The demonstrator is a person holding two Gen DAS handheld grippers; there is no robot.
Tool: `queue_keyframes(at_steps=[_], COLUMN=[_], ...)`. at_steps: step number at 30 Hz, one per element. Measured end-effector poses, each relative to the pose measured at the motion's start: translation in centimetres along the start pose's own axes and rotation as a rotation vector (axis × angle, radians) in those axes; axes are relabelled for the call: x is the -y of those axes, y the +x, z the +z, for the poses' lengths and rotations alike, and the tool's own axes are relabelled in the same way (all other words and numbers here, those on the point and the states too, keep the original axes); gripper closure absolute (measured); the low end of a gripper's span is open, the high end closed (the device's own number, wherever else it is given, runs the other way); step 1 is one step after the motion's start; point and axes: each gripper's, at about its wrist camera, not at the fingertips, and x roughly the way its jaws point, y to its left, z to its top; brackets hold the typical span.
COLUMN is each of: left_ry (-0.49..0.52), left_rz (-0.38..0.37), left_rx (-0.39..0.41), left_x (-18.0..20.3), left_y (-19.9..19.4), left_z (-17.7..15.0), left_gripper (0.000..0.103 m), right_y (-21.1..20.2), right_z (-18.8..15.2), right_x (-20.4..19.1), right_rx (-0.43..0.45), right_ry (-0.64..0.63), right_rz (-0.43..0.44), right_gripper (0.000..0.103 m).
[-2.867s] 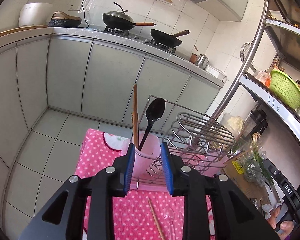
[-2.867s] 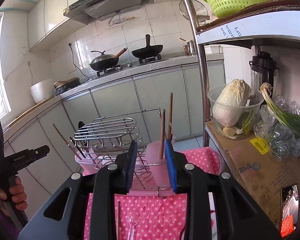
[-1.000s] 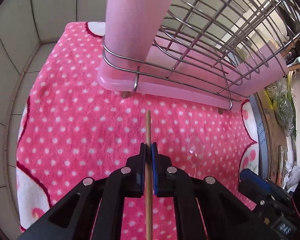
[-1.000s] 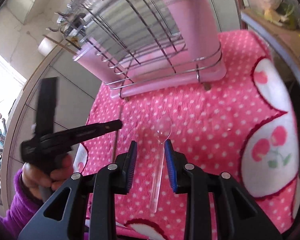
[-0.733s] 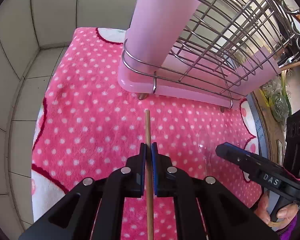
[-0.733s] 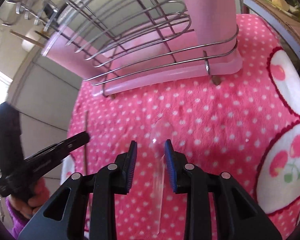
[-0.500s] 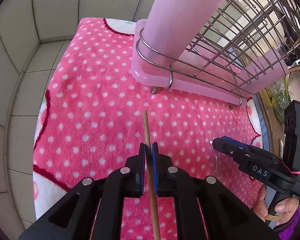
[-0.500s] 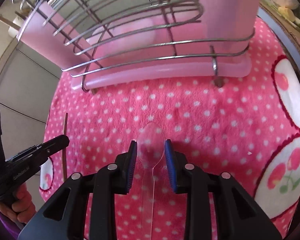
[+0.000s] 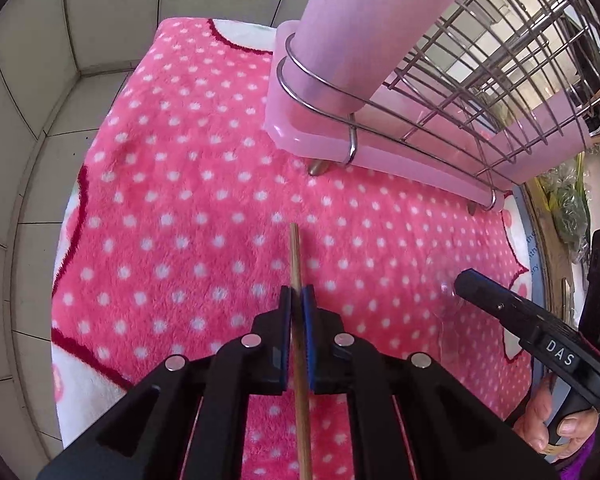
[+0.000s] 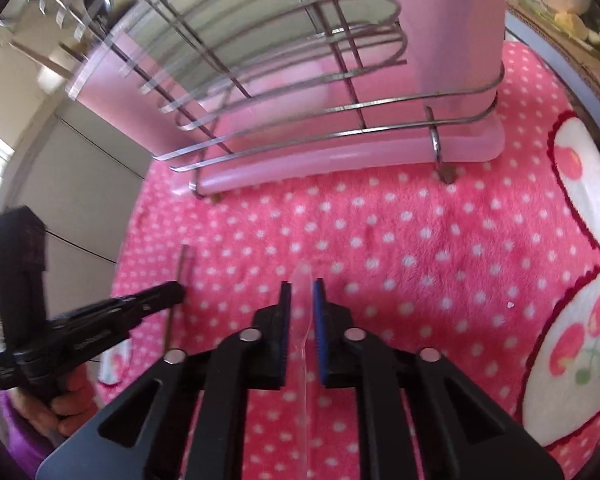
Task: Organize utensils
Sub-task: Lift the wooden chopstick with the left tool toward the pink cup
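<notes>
My left gripper [image 9: 297, 294] is shut on a wooden chopstick [image 9: 295, 258] that points toward the pink utensil cup [image 9: 364, 28] in the wire dish rack [image 9: 500, 92]. My right gripper [image 10: 301, 292] has closed on a clear plastic spoon [image 10: 302, 280], bowl forward, turned on edge between the blue pads. The right gripper shows in the left wrist view [image 9: 466, 280] beside the faint spoon bowl. The left gripper also shows in the right wrist view [image 10: 172, 294] with the chopstick [image 10: 182, 264].
A pink polka-dot cloth [image 9: 188, 208] covers the table. The rack's pink drip tray [image 10: 340, 160] stands on small feet. A second pink cup [image 10: 452, 32] stands at the rack's right end. Grey cabinets [image 9: 32, 40] lie beyond the left edge.
Both grippers have lowered and moved forward toward the rack. My right gripper's jaws have narrowed onto the clear spoon. My left gripper keeps its hold on the chopstick.
</notes>
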Motion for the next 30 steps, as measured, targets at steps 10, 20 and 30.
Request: queue_keyframes(at_steps=[10, 20, 30], left_ry=[0.046, 0.069, 0.063], left_rz=[-0.020, -0.022, 0.019], left_rx=[0.175, 0.379, 0.470], left_x=[1.0, 2.2, 3.3], left_y=[-6.2, -13.3, -15.7], left_z=[-1.0, -1.7, -2.7], left_gripper=[0.098, 0.098, 0.098], right_y=[-4.5, -9.8, -12.3], right_z=[-0.6, -1.2, -2.6], right_x=[0.3, -0.7, -1.7], right_rx=[0.068, 0.202, 0.271], right_ry=[-0.022, -0.069, -0.109], right_rz=[0.088, 0.133, 0.142], right_gripper=[0.101, 0.101, 0.101])
